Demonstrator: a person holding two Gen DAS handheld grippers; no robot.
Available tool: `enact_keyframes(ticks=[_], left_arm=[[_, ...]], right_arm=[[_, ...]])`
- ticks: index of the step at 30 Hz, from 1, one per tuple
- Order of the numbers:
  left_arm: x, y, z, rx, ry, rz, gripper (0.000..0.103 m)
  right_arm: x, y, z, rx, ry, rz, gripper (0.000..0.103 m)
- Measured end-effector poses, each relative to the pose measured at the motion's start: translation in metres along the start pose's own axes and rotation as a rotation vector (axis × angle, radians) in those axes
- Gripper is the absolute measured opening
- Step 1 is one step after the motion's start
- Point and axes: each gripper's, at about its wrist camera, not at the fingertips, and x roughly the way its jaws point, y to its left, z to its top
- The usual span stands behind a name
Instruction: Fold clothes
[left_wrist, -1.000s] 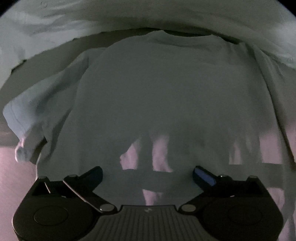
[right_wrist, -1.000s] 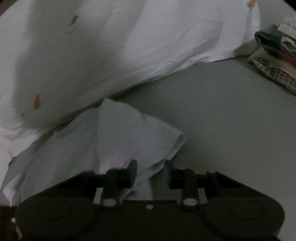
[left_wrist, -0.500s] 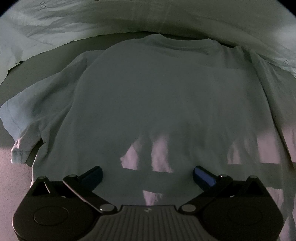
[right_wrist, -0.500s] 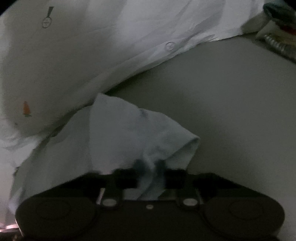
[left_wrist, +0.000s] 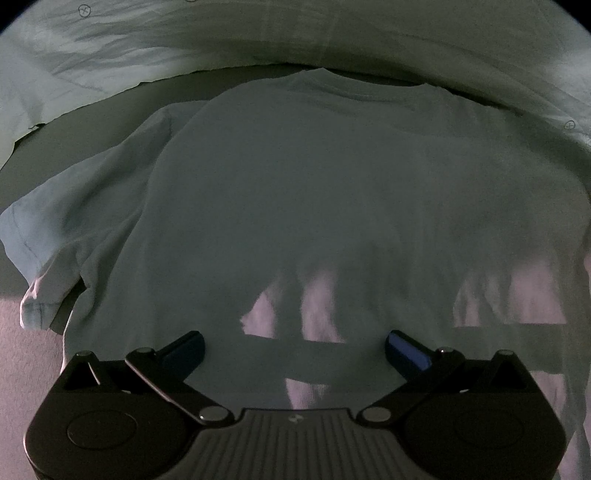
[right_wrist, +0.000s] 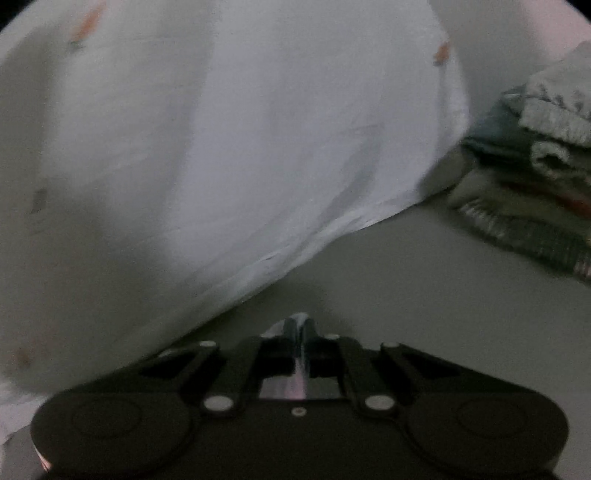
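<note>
A pale blue T-shirt (left_wrist: 303, 192) lies spread flat on the grey surface in the left wrist view, collar at the far end, its left sleeve (left_wrist: 70, 236) splayed out. My left gripper (left_wrist: 293, 343) is open and empty, jaws wide, hovering over the shirt's near hem. In the right wrist view my right gripper (right_wrist: 299, 325) is shut on a small fold of the pale blue shirt fabric (right_wrist: 301, 318), which peeks out between the fingertips. The rest of the shirt is hidden below that gripper.
A large white patterned sheet (right_wrist: 221, 147) is bunched behind the shirt; it also shows in the left wrist view (left_wrist: 258, 37). A stack of folded clothes (right_wrist: 535, 184) sits at the far right on the grey surface (right_wrist: 424, 295).
My right gripper closed on the shirt's right sleeve and lifted, so the sleeve dropped out of view. The left gripper stayed open and shifted only slightly over the hem.
</note>
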Motion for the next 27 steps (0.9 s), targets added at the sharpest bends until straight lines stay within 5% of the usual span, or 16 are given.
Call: enact_keyframes(ticks=[3,5,12,16,24,27], left_arm=[[0.001,0.000,0.001,0.004,-0.001,-0.003,0.103],[0.001,0.000,0.001,0.005,-0.004,-0.003,0.103],[0.004,-0.001,0.002,0.008,-0.017,-0.004,0.103],[0.006,0.000,0.004,0.015,-0.014,-0.008,0.103],[0.006,0.000,0.002,0.013,-0.035,-0.008,0.103],[0.006,0.000,-0.001,0.014,-0.053,-0.008,0.103]], right_arm=[[0.009,-0.005,0.002,-0.044,0.015,-0.092,0.024],[0.003,-0.010,-0.003,-0.036,0.015,-0.099,0.047],[-0.014,-0.031,-0.042,0.123,0.194,-0.036,0.050],[-0.024,-0.042,-0.068,0.290,0.245,0.090,0.060],[-0.024,-0.017,-0.091,0.135,0.289,0.117,0.058],[-0.014,-0.014,-0.086,0.156,0.249,0.098,0.031]])
